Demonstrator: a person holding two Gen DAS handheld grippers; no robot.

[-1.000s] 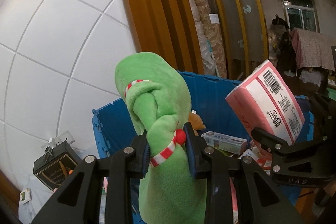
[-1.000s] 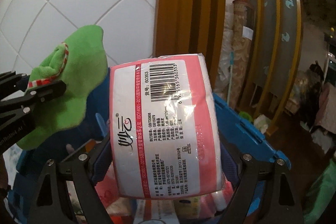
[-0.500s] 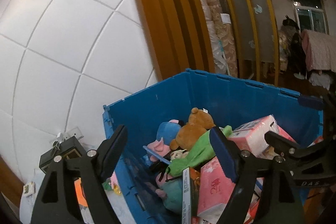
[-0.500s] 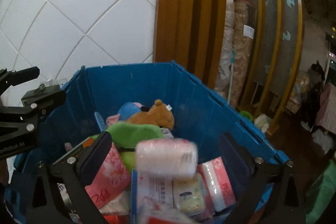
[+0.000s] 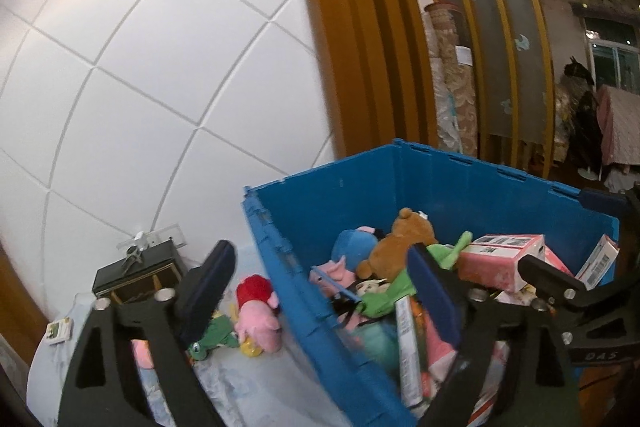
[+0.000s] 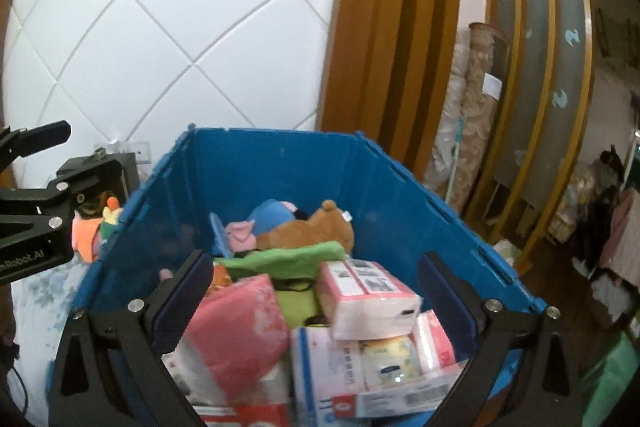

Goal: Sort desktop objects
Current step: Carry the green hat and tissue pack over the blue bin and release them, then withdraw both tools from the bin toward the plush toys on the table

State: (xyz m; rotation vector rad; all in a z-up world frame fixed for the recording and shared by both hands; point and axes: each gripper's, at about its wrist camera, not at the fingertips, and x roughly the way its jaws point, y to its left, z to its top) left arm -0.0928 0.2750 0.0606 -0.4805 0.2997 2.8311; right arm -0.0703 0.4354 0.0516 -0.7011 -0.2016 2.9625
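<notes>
A blue plastic crate point(image 5: 352, 195) point(image 6: 280, 163) holds plush toys and tissue packs. The green plush toy point(image 6: 284, 259) point(image 5: 384, 291) lies inside it beside a brown bear point(image 6: 308, 227) point(image 5: 396, 239). The pink and white tissue pack point(image 6: 368, 295) point(image 5: 496, 255) lies on top of other packs. My left gripper point(image 5: 320, 283) is open and empty over the crate's left wall. My right gripper point(image 6: 316, 295) is open and empty above the crate's contents. The left gripper also shows at the left edge of the right wrist view point(image 6: 36, 195).
On the white tabletop point(image 5: 248, 387) left of the crate lie a pink pig plush point(image 5: 256, 311), a small green turtle toy point(image 5: 212, 335) and a black box point(image 5: 136, 275). A white tiled wall point(image 5: 140, 87) and a wooden pillar point(image 5: 352, 27) stand behind.
Both grippers opened. The green plush toy and the tissue pack dropped into the blue crate and now lie there. My left gripper has shifted left, so the tabletop toys show.
</notes>
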